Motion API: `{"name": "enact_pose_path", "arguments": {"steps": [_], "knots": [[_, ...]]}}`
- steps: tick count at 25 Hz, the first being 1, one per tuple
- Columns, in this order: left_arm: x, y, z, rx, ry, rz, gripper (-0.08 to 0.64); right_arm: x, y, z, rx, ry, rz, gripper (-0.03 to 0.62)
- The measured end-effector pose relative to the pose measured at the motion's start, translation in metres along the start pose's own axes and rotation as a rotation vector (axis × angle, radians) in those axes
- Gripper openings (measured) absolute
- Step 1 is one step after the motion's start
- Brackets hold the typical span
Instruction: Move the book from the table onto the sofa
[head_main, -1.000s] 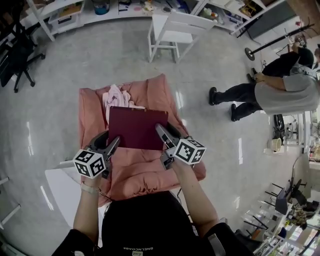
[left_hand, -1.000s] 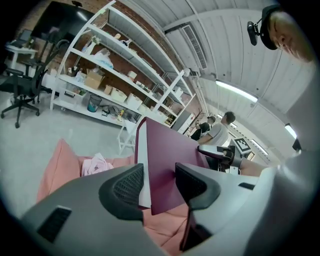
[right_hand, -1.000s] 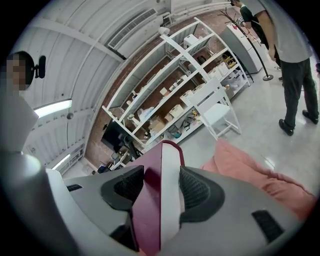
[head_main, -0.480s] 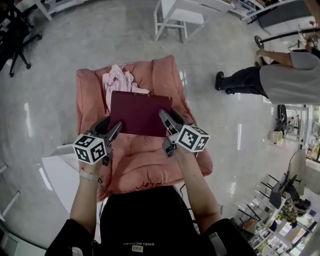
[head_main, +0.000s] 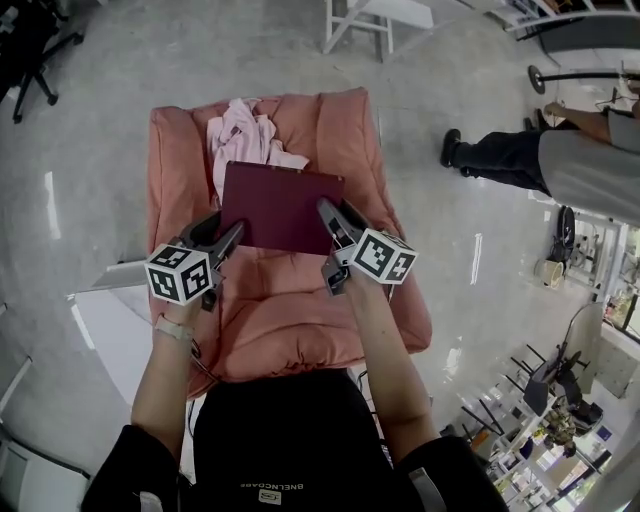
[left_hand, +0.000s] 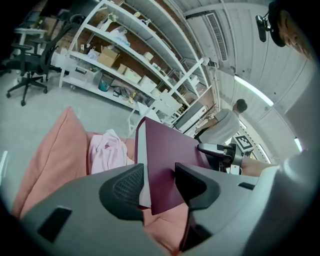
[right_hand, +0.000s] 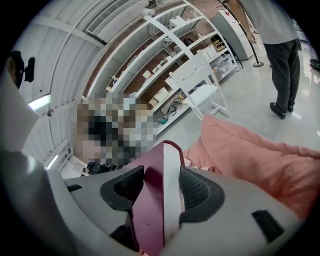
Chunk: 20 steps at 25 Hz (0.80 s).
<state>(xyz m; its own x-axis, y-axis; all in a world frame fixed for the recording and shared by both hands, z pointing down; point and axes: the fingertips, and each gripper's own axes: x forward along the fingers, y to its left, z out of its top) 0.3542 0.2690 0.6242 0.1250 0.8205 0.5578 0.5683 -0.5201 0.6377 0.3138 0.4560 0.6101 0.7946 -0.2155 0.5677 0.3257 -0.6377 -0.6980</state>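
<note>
Seen from above, a person holds one dark red book (head_main: 280, 205) between two hand-held grippers over one salmon-pink sofa (head_main: 300, 330). The left gripper (head_main: 226, 234) grips the book at 7 o'clock of its cover. Its two fingers (left_hand: 124, 190) stand fairly wide apart and press on the two covers, with the white page edges between them. The right gripper (head_main: 330, 214) grips the same book at 4 o'clock of the cover. Its two fingers (right_hand: 199, 192) stand equally wide and are clamped on the covers in the same way. The book lies nearly flat above the sofa seat, and no view shows whether it touches the cushion. One crumpled pale pink garment (head_main: 240, 130) lies on the sofa at 11 o'clock of the book, just beside its far edge. One white table (head_main: 105, 325) stands at 8 o'clock of the sofa. One bystander (head_main: 580, 165) stands on the grey floor at 2 o'clock, well apart from the sofa.
</note>
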Motion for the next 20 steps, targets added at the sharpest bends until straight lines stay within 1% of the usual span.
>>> {"name": "enact_pose_path", "arguments": {"steps": [6,13,20], "knots": [[0.027,0.035,-0.014,-0.022,0.022,0.017,0.201,0.034,-0.033,-0.016,0.034,0.028,-0.042,0.239],[0.050,0.060,-0.035,-0.055,0.061,0.032,0.201,0.057,-0.062,-0.034,0.058,0.063,-0.090,0.236],[0.077,0.091,-0.055,-0.067,0.083,0.053,0.199,0.089,-0.103,-0.059,0.092,0.096,-0.127,0.233]]}}
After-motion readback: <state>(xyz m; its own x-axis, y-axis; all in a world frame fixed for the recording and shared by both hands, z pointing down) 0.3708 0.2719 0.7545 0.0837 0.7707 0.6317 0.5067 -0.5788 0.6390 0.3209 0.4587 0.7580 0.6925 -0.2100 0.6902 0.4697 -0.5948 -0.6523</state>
